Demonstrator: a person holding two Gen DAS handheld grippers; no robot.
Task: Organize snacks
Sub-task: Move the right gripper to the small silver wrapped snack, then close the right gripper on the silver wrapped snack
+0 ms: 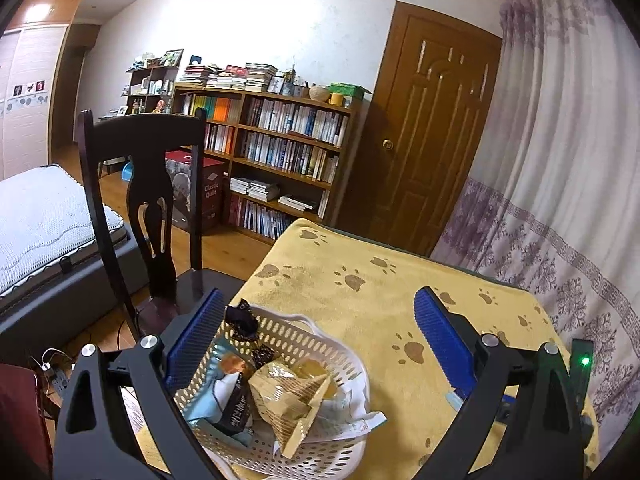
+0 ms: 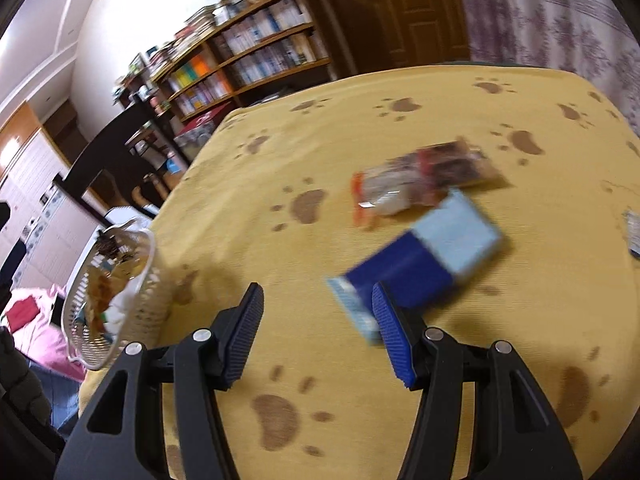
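Observation:
A white perforated basket [image 1: 320,344] sits by the left edge of the table, with several snack packets in it, among them a gold one [image 1: 292,400] and a dark one [image 1: 240,320]. My left gripper [image 1: 320,298] is open, its blue pads wide apart on either side of the basket. My right gripper [image 2: 318,294] is also open and holds nothing; it hovers over the yellow paw-print cloth [image 2: 360,128]. Just beyond its right pad lies a blurred blue and light-blue box [image 2: 432,252]. Farther off is a clear packet with red and orange print [image 2: 404,188]. The basket [image 2: 140,304] shows at the left.
A dark wooden chair [image 1: 144,184] stands close to the table's left side, with a bed [image 1: 44,224] behind it. A bookshelf [image 1: 280,148], a brown door [image 1: 432,140] and a patterned curtain [image 1: 560,160] line the far side. Another packet [image 2: 633,232] lies at the right edge.

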